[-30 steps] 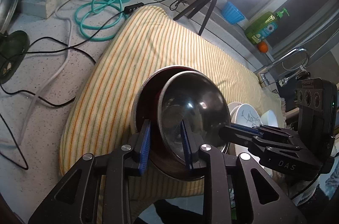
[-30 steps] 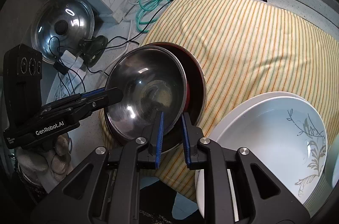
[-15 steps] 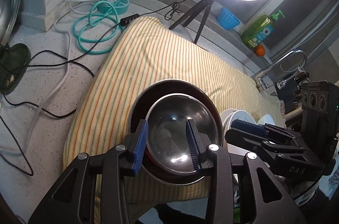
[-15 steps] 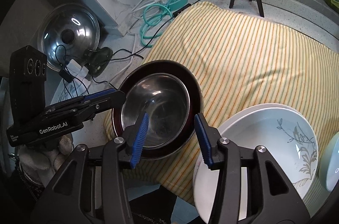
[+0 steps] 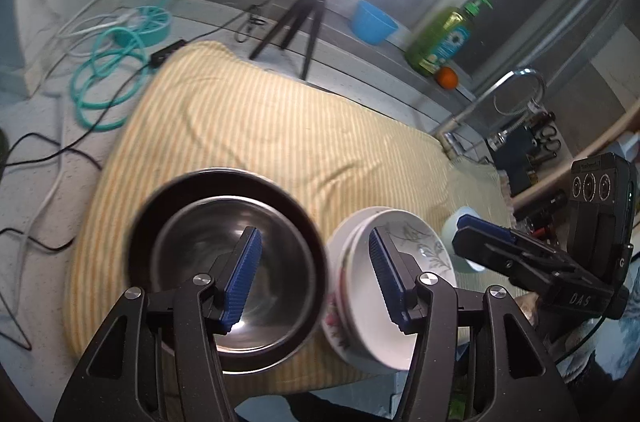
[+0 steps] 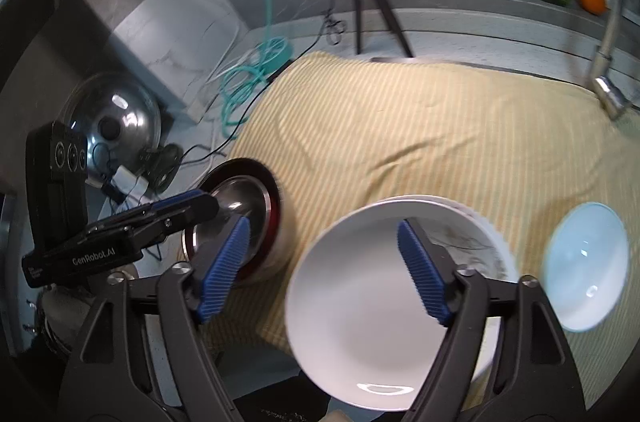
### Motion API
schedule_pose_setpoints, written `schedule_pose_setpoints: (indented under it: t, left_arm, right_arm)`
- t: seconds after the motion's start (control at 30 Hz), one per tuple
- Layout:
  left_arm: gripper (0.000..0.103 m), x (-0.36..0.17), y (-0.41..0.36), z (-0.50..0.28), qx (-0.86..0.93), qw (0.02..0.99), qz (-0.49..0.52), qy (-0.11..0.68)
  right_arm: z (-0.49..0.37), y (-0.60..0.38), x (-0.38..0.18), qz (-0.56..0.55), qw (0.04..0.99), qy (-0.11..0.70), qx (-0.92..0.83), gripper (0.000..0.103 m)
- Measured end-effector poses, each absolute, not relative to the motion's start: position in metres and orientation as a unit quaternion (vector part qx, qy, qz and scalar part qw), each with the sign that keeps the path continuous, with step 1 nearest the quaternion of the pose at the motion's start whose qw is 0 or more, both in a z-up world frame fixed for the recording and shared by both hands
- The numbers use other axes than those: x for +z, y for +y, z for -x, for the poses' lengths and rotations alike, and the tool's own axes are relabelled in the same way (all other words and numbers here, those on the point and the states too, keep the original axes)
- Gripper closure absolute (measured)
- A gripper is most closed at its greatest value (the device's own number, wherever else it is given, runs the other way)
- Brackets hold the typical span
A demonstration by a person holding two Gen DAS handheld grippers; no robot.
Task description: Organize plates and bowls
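Note:
A steel bowl (image 5: 208,242) sits nested inside a wider dark bowl (image 5: 224,178) at the left end of the yellow striped cloth (image 5: 280,126). To its right lies a stack of white plates (image 5: 420,250) with a grey leaf pattern, and beyond them a pale blue bowl (image 6: 584,262). My left gripper (image 5: 314,262) hovers above the steel bowl's right rim, its jaws opening with nothing between the pads. My right gripper (image 6: 324,250) hangs over the top white plate (image 6: 352,294), its jaws also opening and empty.
A ring light on a tripod (image 5: 300,22) stands behind the cloth, with a blue cup (image 5: 372,22), a green soap bottle (image 5: 444,38), an orange (image 5: 446,78) and a faucet (image 5: 508,90). A teal hose (image 5: 104,78) and cables lie left. A pot lid (image 6: 112,126) leans far left.
Both grippers have let go of the steel bowl, which now rests level in the dark bowl. Both have pulled back, up and to the right, with jaws spread wider.

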State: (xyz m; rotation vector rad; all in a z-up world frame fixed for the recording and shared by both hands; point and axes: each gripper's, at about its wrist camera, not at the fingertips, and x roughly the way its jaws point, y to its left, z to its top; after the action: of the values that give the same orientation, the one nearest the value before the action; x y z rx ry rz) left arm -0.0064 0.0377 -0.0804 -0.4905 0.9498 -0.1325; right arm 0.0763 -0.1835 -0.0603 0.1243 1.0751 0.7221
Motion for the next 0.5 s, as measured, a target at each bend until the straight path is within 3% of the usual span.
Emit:
schedule_pose_setpoints:
  t: [0.5]
  left_arm:
    - [0.048,-0.085,-0.057,-0.04,-0.155,0.847,0.209,0.464]
  right_arm:
    - [-0.096,-0.333,-0.079,-0.111,0.837,0.504,0.182,0.021]
